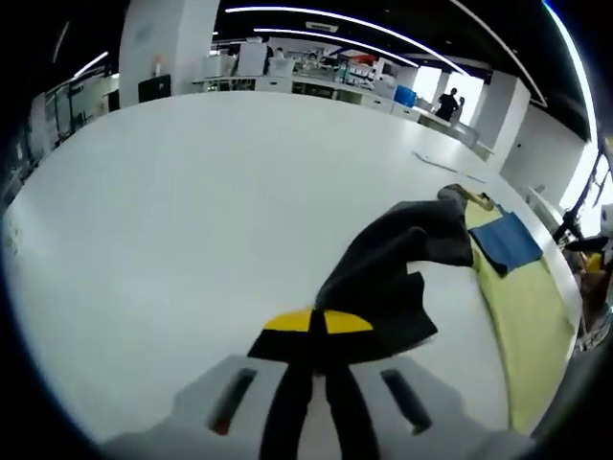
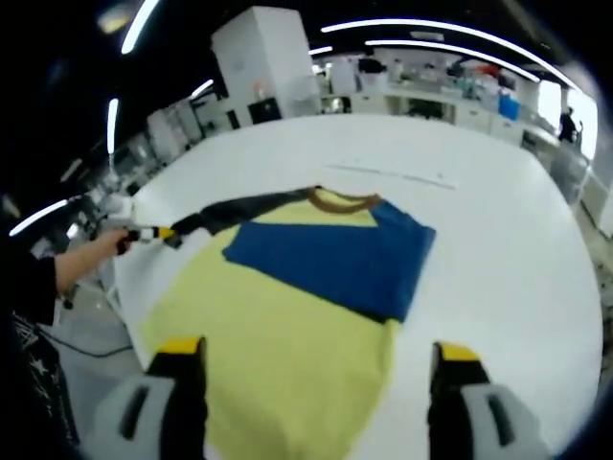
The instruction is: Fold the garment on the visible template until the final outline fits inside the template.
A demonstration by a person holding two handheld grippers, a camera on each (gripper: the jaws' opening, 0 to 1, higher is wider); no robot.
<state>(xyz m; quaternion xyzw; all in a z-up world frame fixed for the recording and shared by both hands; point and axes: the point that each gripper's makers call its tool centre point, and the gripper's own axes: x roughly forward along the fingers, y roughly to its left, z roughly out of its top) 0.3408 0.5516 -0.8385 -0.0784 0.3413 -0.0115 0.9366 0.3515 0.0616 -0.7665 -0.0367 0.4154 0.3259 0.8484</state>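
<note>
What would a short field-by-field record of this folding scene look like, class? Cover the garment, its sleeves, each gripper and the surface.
garment: yellow T-shirt with a brown collar, lying on the table
blue sleeve: folded across the chest
dark sleeve: lifted and pulled out to the side
left gripper: jaws shut, pinching the dark sleeve's end
right gripper: jaws open, holding nothing, above the shirt's lower part
surface: white table
template: cannot tell
</note>
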